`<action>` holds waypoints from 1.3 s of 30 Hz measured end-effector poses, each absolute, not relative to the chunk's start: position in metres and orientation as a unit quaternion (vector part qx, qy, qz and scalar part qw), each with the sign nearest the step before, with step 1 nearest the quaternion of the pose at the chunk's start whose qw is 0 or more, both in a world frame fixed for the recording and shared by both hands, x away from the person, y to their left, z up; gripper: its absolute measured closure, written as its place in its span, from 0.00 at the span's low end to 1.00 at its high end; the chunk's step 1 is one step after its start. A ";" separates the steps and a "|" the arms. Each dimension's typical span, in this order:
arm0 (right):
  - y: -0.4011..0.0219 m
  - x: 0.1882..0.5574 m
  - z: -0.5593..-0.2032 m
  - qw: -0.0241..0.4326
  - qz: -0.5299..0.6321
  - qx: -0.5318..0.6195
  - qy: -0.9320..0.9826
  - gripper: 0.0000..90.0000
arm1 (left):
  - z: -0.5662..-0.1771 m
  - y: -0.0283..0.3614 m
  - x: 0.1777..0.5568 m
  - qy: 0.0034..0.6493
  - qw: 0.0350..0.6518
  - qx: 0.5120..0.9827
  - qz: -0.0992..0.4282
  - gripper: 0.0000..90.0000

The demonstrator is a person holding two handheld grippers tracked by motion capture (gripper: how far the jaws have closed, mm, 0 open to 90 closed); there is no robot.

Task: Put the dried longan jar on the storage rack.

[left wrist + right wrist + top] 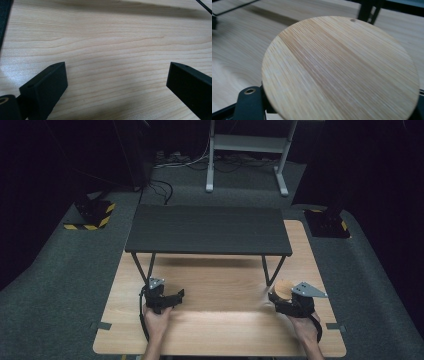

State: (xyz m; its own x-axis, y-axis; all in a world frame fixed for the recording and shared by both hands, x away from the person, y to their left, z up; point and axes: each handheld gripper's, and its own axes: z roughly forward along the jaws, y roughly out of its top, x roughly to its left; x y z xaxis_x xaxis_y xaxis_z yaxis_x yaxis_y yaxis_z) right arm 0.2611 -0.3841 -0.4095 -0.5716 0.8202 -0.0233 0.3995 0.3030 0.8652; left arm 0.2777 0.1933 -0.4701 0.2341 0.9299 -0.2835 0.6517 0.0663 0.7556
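My right gripper has a round wooden disc in its grip. In the right gripper view the disc covers the jaws, so I read the hold from how it sits flat and close over them, and from the high view, where the disc rides at the gripper's front, above the table. I judge it gripped by its near edge, though the contact itself is hidden from me.

My left gripper is spread wide with nothing between the jaws, just bare table ahead of it. In the high view it rests low on the board, well apart from the right one.

Just ahead of the disc stands the right leg of the dark shelf; in the right gripper view that leg is just beyond the disc's far rim.

As I judge it, the pick-up is done: the disc is off the table and in hand. What is left is the placing, likely on or under the shelf ahead, and then letting go. The left gripper has no part in it yet.
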 end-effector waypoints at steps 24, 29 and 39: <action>-0.355 0.292 -0.311 0.187 0.491 0.276 0.805 0.28 | -0.470 0.194 0.278 0.596 0.423 0.662 0.164 0.04; -0.348 0.304 -0.291 0.177 0.495 0.263 0.809 0.28 | -0.471 0.195 0.278 0.596 0.424 0.662 0.164 0.04; -0.336 0.334 -0.254 0.171 0.505 0.256 0.806 0.28 | -0.471 0.195 0.278 0.596 0.424 0.662 0.163 0.04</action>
State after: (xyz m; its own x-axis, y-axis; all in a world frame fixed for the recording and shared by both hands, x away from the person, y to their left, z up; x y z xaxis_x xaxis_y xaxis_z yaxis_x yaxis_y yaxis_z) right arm 0.3336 -0.3356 -0.2540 -0.8103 0.5858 -0.0167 0.2403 0.3581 0.9022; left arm 0.2778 0.1950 -0.4707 0.2356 0.9275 -0.2904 0.6509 0.0713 0.7558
